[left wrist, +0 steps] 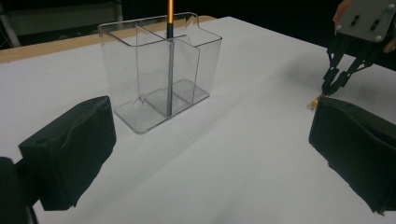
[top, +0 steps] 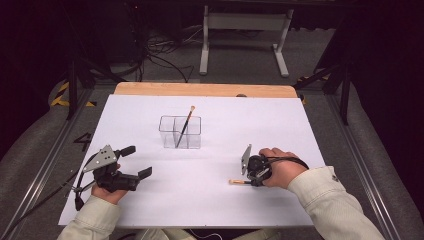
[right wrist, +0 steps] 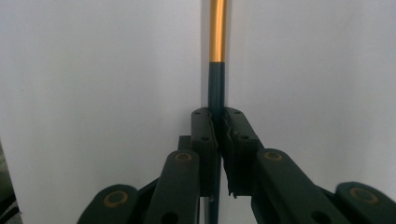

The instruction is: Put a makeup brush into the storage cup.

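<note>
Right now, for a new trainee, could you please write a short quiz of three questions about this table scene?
1. True or false: the right gripper is shut on the brush lying on the table.
2. Where is the other brush? A) flat on the white sheet B) standing tilted in the clear organizer C) in the left gripper
3. How do the left gripper's jaws stand, and what is between them?

Key
1. True: the jaws press on its dark handle.
2. B.
3. Open, with nothing between them.
</note>
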Demonstrator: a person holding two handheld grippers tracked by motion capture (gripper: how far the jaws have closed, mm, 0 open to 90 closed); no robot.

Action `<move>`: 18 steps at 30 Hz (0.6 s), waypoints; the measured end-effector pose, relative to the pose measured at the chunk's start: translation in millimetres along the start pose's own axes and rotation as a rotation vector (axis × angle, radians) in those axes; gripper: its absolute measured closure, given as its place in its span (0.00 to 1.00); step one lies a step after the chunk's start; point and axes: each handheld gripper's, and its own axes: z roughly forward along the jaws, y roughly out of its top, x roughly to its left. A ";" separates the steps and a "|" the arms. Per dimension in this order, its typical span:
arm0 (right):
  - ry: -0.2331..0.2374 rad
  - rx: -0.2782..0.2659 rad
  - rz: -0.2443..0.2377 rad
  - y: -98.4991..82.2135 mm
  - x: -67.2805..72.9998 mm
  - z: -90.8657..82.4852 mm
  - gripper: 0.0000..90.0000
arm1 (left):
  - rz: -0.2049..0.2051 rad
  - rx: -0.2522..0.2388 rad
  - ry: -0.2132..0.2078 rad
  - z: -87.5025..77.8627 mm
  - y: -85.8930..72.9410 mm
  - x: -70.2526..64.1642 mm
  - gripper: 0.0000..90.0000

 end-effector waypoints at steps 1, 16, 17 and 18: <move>-0.002 -0.014 0.003 -0.1 -0.1 -1.4 0.93 | 0.004 0.000 -0.008 0.1 0.0 0.1 0.02; -0.048 -0.217 0.053 1.3 3.7 -27.6 0.93 | -0.035 -0.108 -0.089 -5.2 0.9 -1.6 0.02; -0.058 -0.250 0.055 1.4 4.6 -30.3 0.93 | -0.037 -0.109 -0.096 -5.5 1.1 -1.7 0.01; -0.063 -0.270 0.057 1.4 5.0 -31.2 0.93 | -0.035 -0.108 -0.101 -5.7 1.2 -1.7 0.01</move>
